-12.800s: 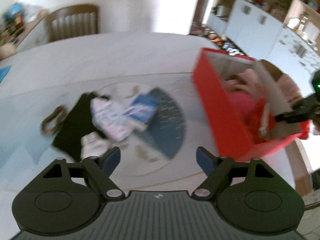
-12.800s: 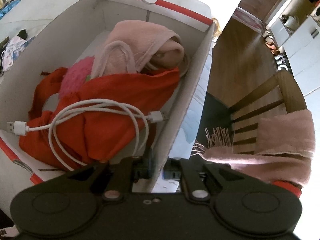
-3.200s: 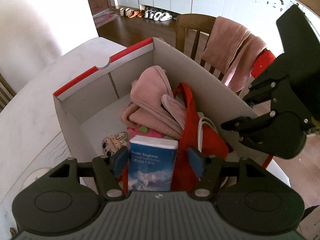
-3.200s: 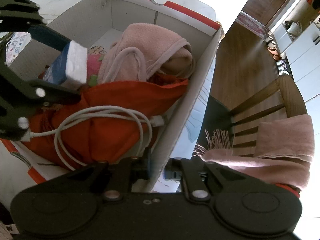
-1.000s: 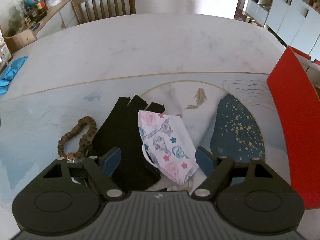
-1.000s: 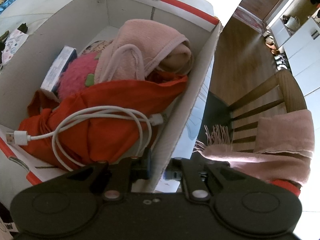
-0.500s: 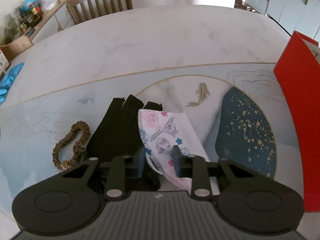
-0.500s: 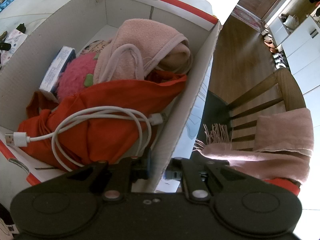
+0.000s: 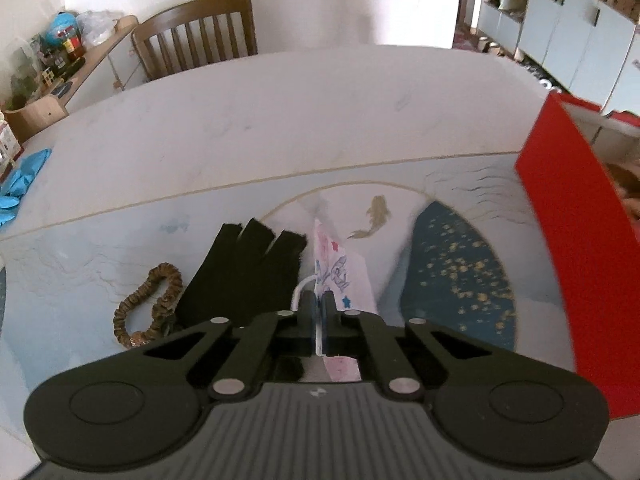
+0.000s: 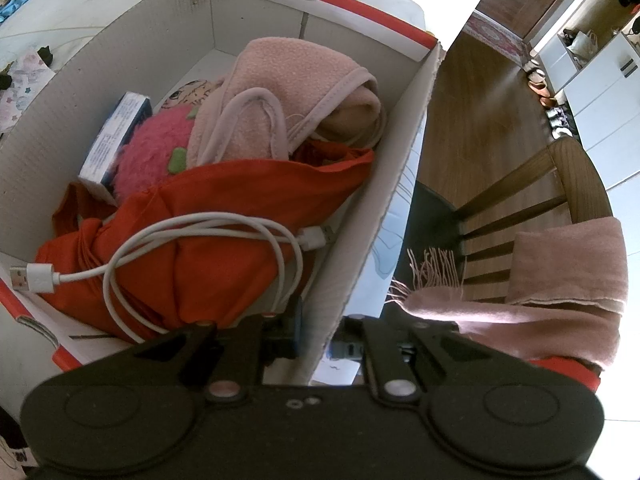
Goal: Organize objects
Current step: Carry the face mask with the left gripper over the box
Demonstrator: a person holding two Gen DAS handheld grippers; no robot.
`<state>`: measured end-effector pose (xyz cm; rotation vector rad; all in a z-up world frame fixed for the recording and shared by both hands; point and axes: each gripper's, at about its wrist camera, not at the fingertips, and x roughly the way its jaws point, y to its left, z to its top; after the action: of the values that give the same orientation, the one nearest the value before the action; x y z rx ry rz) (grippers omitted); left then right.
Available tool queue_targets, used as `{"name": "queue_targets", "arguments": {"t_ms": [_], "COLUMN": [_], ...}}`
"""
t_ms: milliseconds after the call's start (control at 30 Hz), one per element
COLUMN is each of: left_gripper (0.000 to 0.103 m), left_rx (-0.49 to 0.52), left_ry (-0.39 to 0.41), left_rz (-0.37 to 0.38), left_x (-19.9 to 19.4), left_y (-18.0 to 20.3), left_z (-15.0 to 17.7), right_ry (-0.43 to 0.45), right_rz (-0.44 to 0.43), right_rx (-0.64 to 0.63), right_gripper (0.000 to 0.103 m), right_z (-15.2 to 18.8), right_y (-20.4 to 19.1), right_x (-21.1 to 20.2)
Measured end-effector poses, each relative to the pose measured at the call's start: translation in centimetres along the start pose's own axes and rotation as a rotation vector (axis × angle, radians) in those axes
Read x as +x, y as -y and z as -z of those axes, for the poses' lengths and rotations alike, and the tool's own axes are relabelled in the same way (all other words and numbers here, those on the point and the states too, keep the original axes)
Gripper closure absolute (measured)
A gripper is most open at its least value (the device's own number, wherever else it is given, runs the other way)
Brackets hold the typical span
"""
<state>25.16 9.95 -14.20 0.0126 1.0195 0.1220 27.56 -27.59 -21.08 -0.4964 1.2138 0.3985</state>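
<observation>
Your left hand-held gripper [image 9: 318,312] pinches the patterned pink-and-white face mask [image 9: 340,270], held edge-up above the pale marble bench [image 9: 280,128], beside the black fingerless glove [image 9: 248,272] and brown scrunchie [image 9: 146,304]. Your right hand-held gripper [image 10: 320,332] clamps the side wall of the red-and-white cardboard box [image 10: 360,240].

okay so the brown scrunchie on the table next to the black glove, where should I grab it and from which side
Take the scrunchie from above, pinching across its left arc, the side away from the black glove. It lies flat as an open loop, so one finger can drop into the hole and the other outside. Its right edge looks close against the glove. The left gripper is shut on the patterned mask.
</observation>
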Motion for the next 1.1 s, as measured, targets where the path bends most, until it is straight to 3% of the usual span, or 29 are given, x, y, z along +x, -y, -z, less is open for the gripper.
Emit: {"name": "queue_targets", "arguments": {"t_ms": [667, 1100], "left_gripper": [0.102, 0.102], "left_rx": [0.085, 0.244], "left_ry": [0.078, 0.139], "left_rz": [0.205, 0.33], "left_x": [-9.8, -13.9], "left_y": [4.3, 12.0], "left_z": [-2.9, -7.1], "right_ry": [0.001, 0.0], "right_rz": [0.0, 0.0], "right_rx": [-0.006, -0.018], "right_gripper": [0.093, 0.093], "right_z": [-0.2, -0.2], "right_y": [-0.1, -0.4], "right_x": [0.0, 0.2]}}
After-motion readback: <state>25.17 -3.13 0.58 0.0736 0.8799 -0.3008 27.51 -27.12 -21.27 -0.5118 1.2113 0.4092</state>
